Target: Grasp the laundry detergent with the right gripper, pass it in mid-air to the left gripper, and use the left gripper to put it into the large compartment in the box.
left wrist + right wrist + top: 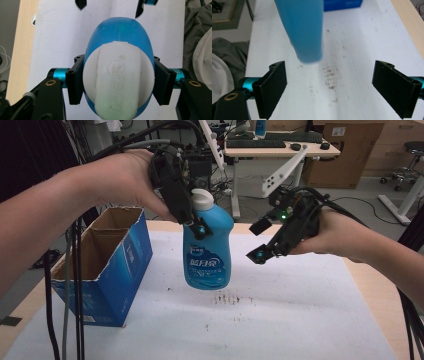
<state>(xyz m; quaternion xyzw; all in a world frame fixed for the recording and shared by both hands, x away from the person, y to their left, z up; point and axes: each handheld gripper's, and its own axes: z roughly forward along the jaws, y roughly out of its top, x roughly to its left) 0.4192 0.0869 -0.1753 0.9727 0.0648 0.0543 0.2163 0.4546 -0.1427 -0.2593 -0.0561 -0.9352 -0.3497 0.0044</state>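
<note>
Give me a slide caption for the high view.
Left gripper lifts a blue detergent bottle above the white mat, beside an open cardboard box; right gripper open.

The high view looks forward and down from above the person's side — white table covering below, office desks far off at twelve o'clock. The left gripper view rides very close, looking straight down on the white-capped blue plastic bottle, with the white cloth-covered table beneath. The right gripper view sits farther back, facing the same bottle at eleven o'clock. All three share bottle and table; the open blue cardboard box at nine o'clock recurs at the right gripper view's top edge.
</note>
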